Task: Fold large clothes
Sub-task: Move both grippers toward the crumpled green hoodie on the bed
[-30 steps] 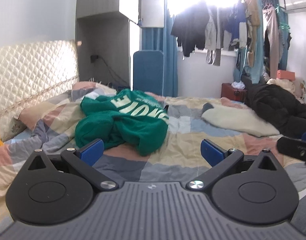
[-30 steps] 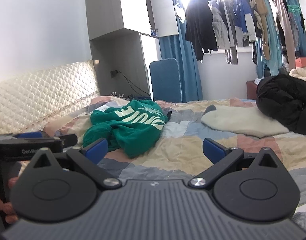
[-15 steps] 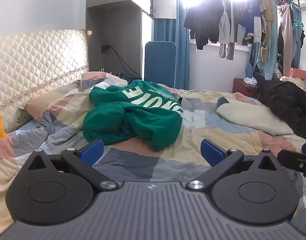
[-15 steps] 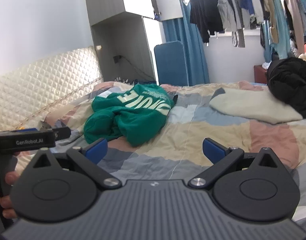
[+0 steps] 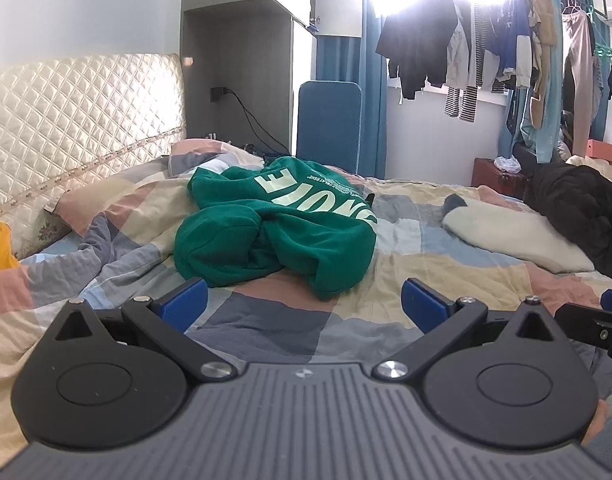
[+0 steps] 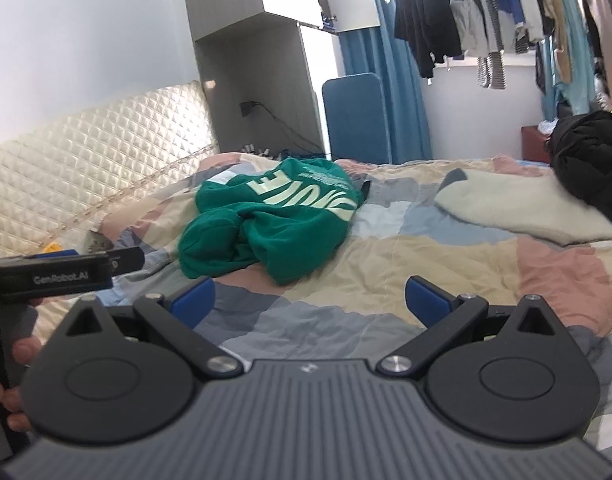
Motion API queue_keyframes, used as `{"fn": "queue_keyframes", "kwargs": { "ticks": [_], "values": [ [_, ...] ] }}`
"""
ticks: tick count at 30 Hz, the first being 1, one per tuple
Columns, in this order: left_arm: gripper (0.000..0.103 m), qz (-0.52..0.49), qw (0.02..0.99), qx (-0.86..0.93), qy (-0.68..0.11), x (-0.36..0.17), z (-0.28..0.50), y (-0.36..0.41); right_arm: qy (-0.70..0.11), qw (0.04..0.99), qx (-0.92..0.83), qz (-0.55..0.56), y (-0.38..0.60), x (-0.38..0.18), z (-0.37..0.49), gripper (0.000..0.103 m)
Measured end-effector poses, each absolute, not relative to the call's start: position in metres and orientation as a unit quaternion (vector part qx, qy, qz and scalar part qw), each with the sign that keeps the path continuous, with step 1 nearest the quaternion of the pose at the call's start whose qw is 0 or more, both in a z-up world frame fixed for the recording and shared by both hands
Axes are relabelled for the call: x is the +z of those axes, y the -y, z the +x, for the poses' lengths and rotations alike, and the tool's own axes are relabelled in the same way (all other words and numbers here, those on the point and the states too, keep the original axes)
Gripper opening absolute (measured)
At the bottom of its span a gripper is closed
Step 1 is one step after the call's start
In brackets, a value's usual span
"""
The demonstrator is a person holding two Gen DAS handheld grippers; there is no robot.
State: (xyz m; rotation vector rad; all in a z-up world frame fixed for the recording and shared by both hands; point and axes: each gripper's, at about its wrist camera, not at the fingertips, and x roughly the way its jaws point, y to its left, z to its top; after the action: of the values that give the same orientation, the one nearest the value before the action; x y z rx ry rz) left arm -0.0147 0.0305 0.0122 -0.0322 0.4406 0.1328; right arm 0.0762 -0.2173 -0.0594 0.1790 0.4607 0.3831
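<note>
A crumpled green sweatshirt (image 5: 278,224) with pale block letters lies in a heap on the patchwork quilt (image 5: 406,272) of the bed. It also shows in the right wrist view (image 6: 270,220). My left gripper (image 5: 304,306) is open and empty, hovering above the quilt just short of the sweatshirt's near edge. My right gripper (image 6: 310,298) is open and empty, also short of the sweatshirt and a little to its right. The left gripper's body (image 6: 50,276) shows at the left of the right wrist view.
A cream pillow (image 5: 514,236) and a black puffy jacket (image 5: 578,212) lie on the bed's right side. A quilted headboard (image 5: 78,120) runs along the left. A blue panel (image 5: 330,124), a grey cabinet (image 5: 242,68) and a rail of hanging clothes (image 5: 486,48) stand behind the bed.
Both grippers have moved forward toward the green sweatshirt, which looks larger in both views. Their jaws have stayed open and the sweatshirt has not moved.
</note>
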Motion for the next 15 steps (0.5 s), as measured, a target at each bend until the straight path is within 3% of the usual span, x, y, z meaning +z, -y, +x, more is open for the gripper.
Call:
{"fn": "queue_keyframes", "kwargs": {
  "ticks": [15],
  "values": [
    [0.103, -0.027, 0.971, 0.062, -0.231, 0.001, 0.005, -0.043, -0.243, 0.947, 0.193, 0.084, 0.203, -0.072, 0.094, 0.103]
  ]
}}
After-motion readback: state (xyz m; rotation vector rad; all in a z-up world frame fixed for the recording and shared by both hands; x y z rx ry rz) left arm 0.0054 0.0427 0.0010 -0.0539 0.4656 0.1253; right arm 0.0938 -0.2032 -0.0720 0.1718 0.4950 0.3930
